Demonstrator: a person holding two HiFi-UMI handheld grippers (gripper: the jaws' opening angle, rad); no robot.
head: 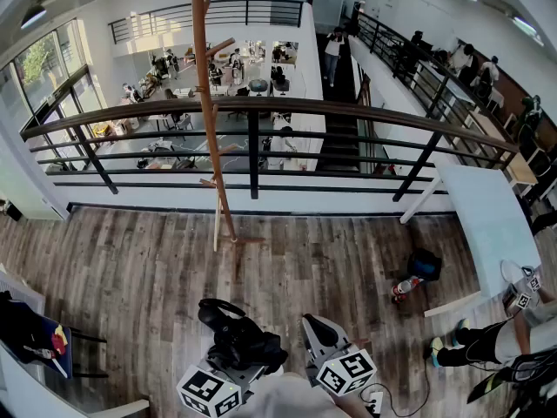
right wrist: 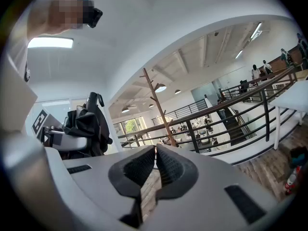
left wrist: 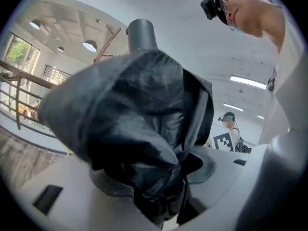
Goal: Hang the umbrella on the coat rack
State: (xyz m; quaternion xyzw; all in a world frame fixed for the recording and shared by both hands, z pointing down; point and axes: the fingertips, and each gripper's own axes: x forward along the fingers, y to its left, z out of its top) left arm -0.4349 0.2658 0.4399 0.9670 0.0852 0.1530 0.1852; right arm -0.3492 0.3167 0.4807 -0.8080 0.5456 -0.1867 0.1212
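A folded black umbrella with a curved handle sits in my left gripper at the bottom of the head view. In the left gripper view its black fabric fills the space between the jaws, which are shut on it, and its grey stem sticks up. My right gripper is beside it on the right, shut and empty, its pads pressed together. The wooden coat rack stands ahead by the railing, apart from both grippers; it also shows in the right gripper view as the coat rack.
A dark railing runs across behind the rack, with an open lower floor beyond. A white table stands at the right, a bag and bottle on the floor near it. A person sits at far right. A chair is at left.
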